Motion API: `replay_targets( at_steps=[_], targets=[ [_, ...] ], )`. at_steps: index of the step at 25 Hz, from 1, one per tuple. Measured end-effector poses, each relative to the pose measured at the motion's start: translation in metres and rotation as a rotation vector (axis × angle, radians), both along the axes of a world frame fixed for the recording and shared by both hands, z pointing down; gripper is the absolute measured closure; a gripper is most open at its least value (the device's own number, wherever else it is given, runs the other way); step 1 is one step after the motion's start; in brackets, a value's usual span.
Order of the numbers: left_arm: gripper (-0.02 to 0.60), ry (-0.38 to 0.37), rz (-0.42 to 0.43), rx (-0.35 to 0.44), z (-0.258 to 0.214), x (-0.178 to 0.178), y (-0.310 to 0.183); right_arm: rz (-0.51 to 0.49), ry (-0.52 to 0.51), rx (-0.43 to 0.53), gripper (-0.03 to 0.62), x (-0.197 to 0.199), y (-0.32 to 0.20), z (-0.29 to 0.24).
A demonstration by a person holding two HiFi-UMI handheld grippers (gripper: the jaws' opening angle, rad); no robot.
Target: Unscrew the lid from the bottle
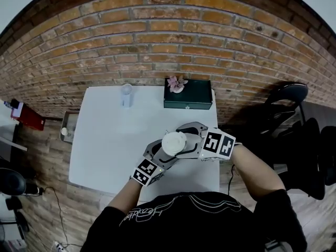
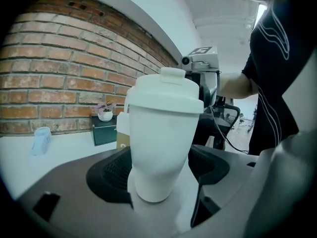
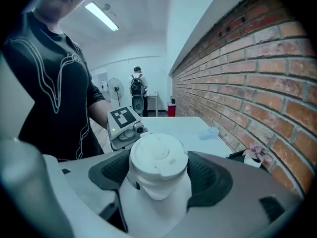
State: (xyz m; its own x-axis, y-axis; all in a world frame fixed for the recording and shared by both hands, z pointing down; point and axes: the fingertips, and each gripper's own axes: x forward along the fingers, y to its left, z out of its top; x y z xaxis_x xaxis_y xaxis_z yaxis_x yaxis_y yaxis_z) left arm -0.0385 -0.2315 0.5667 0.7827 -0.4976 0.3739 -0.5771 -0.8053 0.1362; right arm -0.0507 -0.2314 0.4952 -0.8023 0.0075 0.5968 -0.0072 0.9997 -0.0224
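A white bottle (image 2: 161, 148) with a white lid (image 1: 173, 143) is held above the near part of the white table (image 1: 110, 135). My left gripper (image 1: 157, 155) comes from the lower left and is shut on the bottle's lower body; its black pads (image 2: 111, 175) press on both sides. My right gripper (image 1: 190, 139) comes from the right and is shut on the lid (image 3: 159, 160), with a dark pad (image 3: 210, 180) against each side. The left gripper's marker cube (image 3: 123, 118) shows behind the lid in the right gripper view.
A dark green box (image 1: 189, 96) stands at the table's far edge, with a small pot of pink flowers (image 1: 177, 84) on it. A pale blue small object (image 1: 126, 95) stands at the far middle. A black chair (image 1: 289, 96) is to the right. A brick wall is behind.
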Motion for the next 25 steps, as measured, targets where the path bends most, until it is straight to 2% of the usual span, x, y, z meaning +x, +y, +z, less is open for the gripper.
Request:
replay_targets(
  at_steps=[6, 11, 14, 17, 20, 25],
  targets=[
    [0.204, 0.006, -0.008, -0.010, 0.001, 0.001, 0.000, -0.170, 0.039, 0.003, 0.234, 0.000, 0.000, 0.001],
    [0.204, -0.005, -0.007, -0.019, 0.002, -0.001, 0.000, -0.161, 0.041, -0.010, 0.232, -0.002, 0.002, 0.001],
    [0.204, -0.003, -0.006, -0.019, 0.001, 0.000, -0.001, -0.089, 0.032, -0.012, 0.236, -0.002, 0.001, -0.003],
    [0.204, -0.001, -0.003, -0.023, 0.001, 0.000, 0.000, 0.052, -0.055, -0.051, 0.197, -0.002, -0.005, -0.018],
    [0.204, 0.001, -0.002, -0.022, 0.001, -0.001, 0.001, 0.194, -0.123, -0.070, 0.195, -0.004, -0.010, -0.027],
    [0.204, -0.005, -0.007, -0.026, 0.001, 0.000, 0.000, 0.340, -0.140, -0.037, 0.171, -0.009, -0.009, -0.015]
  ],
)
